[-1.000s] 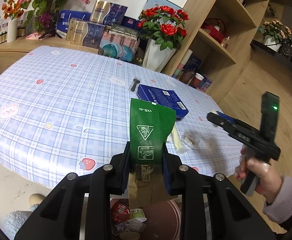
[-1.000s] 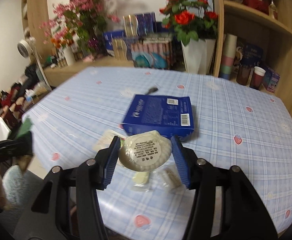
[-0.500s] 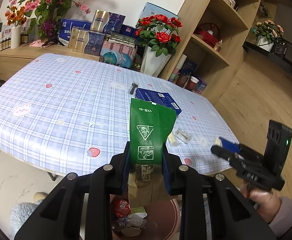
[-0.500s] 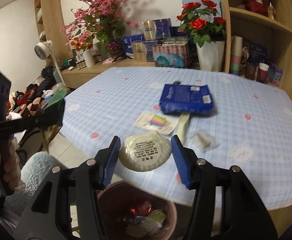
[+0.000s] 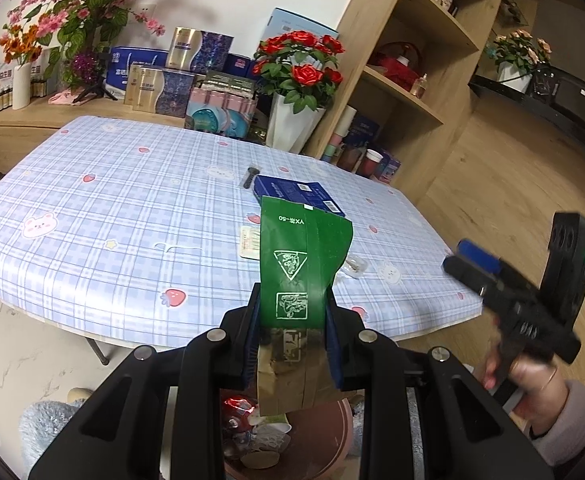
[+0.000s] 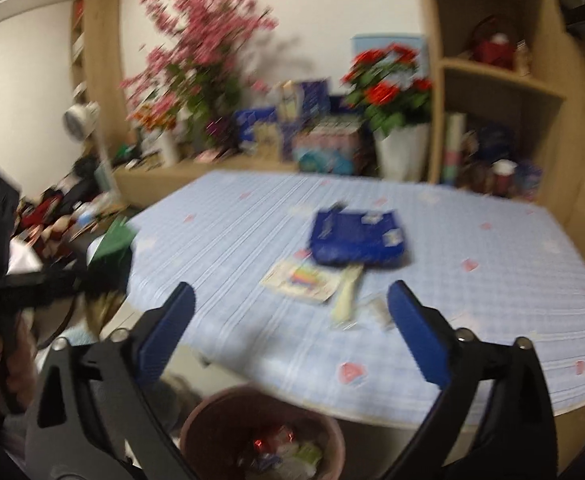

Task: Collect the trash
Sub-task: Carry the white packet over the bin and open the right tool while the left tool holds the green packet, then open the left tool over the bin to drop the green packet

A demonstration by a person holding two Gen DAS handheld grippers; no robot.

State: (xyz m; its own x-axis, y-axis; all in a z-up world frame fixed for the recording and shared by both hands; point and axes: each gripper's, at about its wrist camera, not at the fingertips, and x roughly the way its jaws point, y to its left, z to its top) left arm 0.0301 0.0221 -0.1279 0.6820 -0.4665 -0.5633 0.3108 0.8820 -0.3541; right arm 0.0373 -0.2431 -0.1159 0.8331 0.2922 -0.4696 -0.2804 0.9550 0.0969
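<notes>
My left gripper [image 5: 291,320] is shut on a green tea packet [image 5: 302,264], held upright above a pink trash bin [image 5: 320,432] with wrappers inside, just off the table's near edge. My right gripper [image 6: 290,320] is open and empty above the same bin [image 6: 260,428]; it also shows at the right of the left wrist view [image 5: 472,264]. On the plaid tablecloth [image 6: 232,240] lie a blue box [image 6: 356,236], a colourful card [image 6: 300,280], a pale stick wrapper [image 6: 346,296] and a clear wrapper [image 6: 376,308]. The right wrist view is blurred.
Red roses in a white vase [image 5: 296,120], stacked gift boxes [image 5: 164,88] and pink flowers stand behind the table. Wooden shelves [image 5: 404,92] rise at the right. A small dark object [image 5: 250,174] lies beside the blue box [image 5: 298,196]. A blue fluffy thing [image 5: 48,428] lies on the floor.
My right gripper has opened over the bin and the round white packet it held is gone from its jaws. Both grippers have drawn back from the table; the left still holds the green packet.
</notes>
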